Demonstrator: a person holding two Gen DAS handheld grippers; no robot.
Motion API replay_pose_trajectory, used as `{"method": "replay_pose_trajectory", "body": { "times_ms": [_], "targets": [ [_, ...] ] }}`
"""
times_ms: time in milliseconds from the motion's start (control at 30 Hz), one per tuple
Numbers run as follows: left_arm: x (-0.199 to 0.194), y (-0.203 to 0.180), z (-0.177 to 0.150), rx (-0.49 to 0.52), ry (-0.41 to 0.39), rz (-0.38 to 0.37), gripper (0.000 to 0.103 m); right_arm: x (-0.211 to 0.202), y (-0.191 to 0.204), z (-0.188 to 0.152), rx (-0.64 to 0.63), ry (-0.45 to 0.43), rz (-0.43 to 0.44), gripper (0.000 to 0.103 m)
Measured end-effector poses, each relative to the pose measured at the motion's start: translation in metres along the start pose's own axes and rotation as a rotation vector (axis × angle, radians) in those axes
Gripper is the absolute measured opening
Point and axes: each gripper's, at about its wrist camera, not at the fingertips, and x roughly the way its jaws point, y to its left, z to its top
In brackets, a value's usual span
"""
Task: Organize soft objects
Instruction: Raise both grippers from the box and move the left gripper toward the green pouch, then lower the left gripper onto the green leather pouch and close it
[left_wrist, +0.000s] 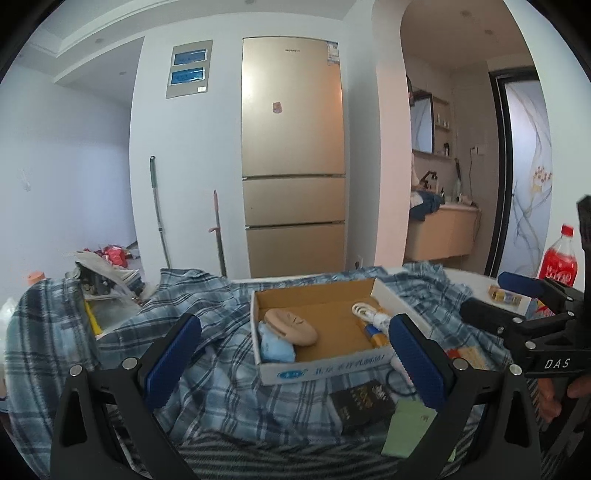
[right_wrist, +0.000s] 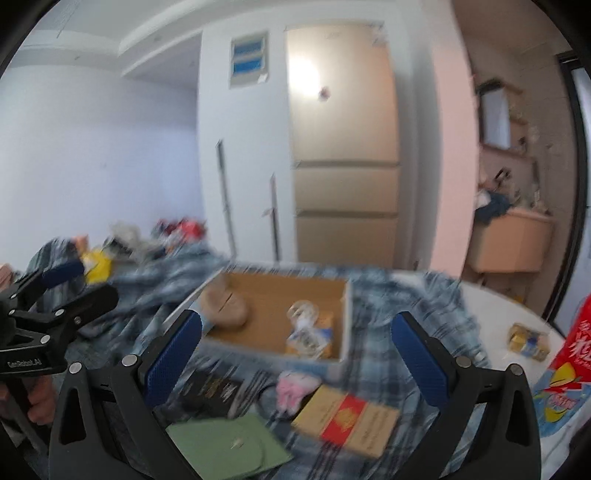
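Hovering over a plaid cloth (left_wrist: 207, 369), both empty: left gripper (left_wrist: 293, 354) and right gripper (right_wrist: 297, 360) gaping wide apart. Sitting in the box (left_wrist: 325, 365): tan pouch (left_wrist: 291, 326) lying on a blue bundle (left_wrist: 275, 347). Lying just outside, near the box: pink toy (right_wrist: 295, 387).

Tan pouch (left_wrist: 291, 326) atop pale-blue soft bundle (left_wrist: 275, 347) in the cardboard box's (left_wrist: 325, 365) near-left corner.
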Motion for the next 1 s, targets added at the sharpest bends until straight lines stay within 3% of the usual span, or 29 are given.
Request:
{"method": "replay_pose_trajectory", "body": {
  "times_ms": [167,367,600,700,800,1000],
  "targets": [
    [0.001,-0.003,-0.007,0.048,0.072,-0.053,0.103,0.014,0.003,-0.012,0.081,0.182,0.045,0.102],
    [0.017,-0.029,-0.019,0.128,0.259,-0.283,0.103,0.006,-0.015,-0.016,0.134,0.166,-0.031,0.095],
    [0.051,-0.056,-0.035,0.123,0.477,-0.398,0.103,-0.005,-0.022,-0.024,0.089,0.178,-0.077,0.095],
    [0.060,-0.069,-0.046,0.132,0.543,-0.462,0.103,-0.003,-0.028,-0.030,0.090,0.195,-0.117,0.089],
    [0.060,-0.081,-0.049,0.193,0.528,-0.465,0.102,-0.004,-0.034,-0.030,0.109,0.188,-0.131,0.087],
    [0.076,-0.096,-0.056,0.242,0.598,-0.470,0.098,-0.007,-0.032,-0.030,0.087,0.173,-0.137,0.087]
  ]
}}
